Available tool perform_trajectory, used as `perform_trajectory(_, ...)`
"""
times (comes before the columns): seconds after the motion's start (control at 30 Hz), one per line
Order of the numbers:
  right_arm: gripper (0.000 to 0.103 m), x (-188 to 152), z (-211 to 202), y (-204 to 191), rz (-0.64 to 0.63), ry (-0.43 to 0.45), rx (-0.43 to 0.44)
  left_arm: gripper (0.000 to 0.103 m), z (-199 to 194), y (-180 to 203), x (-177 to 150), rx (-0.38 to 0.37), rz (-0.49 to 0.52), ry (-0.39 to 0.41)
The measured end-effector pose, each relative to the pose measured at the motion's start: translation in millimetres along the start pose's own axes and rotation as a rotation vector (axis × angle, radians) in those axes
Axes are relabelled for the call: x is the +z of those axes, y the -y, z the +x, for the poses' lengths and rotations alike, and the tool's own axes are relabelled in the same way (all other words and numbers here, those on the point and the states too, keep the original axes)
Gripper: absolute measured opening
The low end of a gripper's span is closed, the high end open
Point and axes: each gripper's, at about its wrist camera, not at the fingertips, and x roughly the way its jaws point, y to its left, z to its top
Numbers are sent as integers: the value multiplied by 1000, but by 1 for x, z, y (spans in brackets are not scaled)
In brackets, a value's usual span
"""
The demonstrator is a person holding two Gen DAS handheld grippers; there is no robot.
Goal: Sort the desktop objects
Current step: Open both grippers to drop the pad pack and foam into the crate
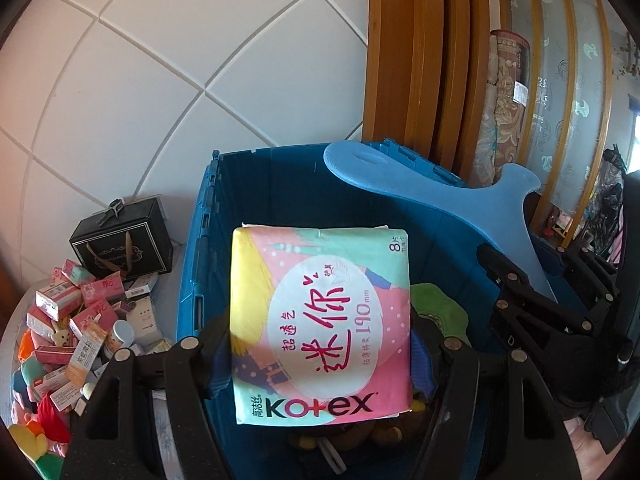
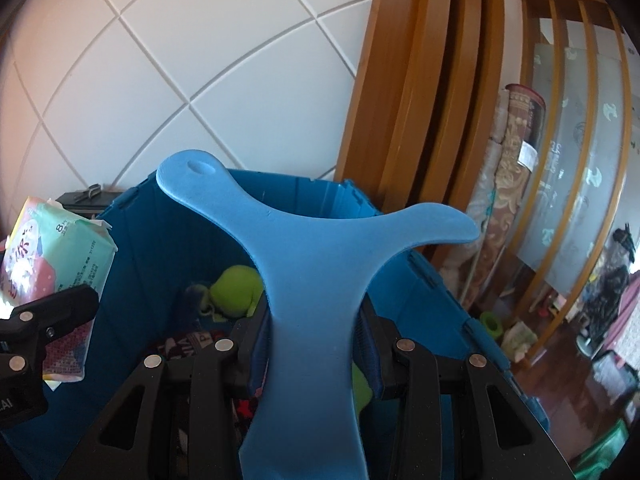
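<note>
My left gripper is shut on a pastel Kotex pad packet, held flat-on over the open blue storage crate. To its right, the right gripper shows in the left wrist view with a blue foam whale-tail shaped piece. In the right wrist view my right gripper is shut on that blue foam piece, whose forked end reaches over the crate. The packet and left gripper appear at the left. Inside the crate lie a green plush and other soft items.
A heap of small pink and white boxes and plush toys lies left of the crate, with a black gift box behind it. A white tiled wall stands behind, wooden screen frames and rolled rugs to the right.
</note>
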Motion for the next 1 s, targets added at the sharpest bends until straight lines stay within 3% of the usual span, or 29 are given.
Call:
perform_trajectory(0.17, 38, 2, 13, 0, -41, -85, -9, 69, 23, 4, 12, 6, 1, -135)
perform_trajectory(0.33, 39, 4, 22, 4, -29, -128, -2, 71, 33, 8, 13, -6, -2, -175)
perform_trajectory(0.37, 42, 4, 22, 5, -28, -130, -1, 72, 34, 10, 12, -2, 2, -177)
perform_trajectory(0.5, 83, 3, 17, 1, -31, -128, -13, 79, 32, 11, 10, 27, 10, -184)
perform_trajectory(0.7, 103, 1, 17, -1, -50, -158, -8, 79, 23, 1, 9, 11, -16, -194)
perform_trajectory(1.0, 103, -14, 1, 3, -68, -210, 38, 79, -7, 6, -6, 3, 23, -106)
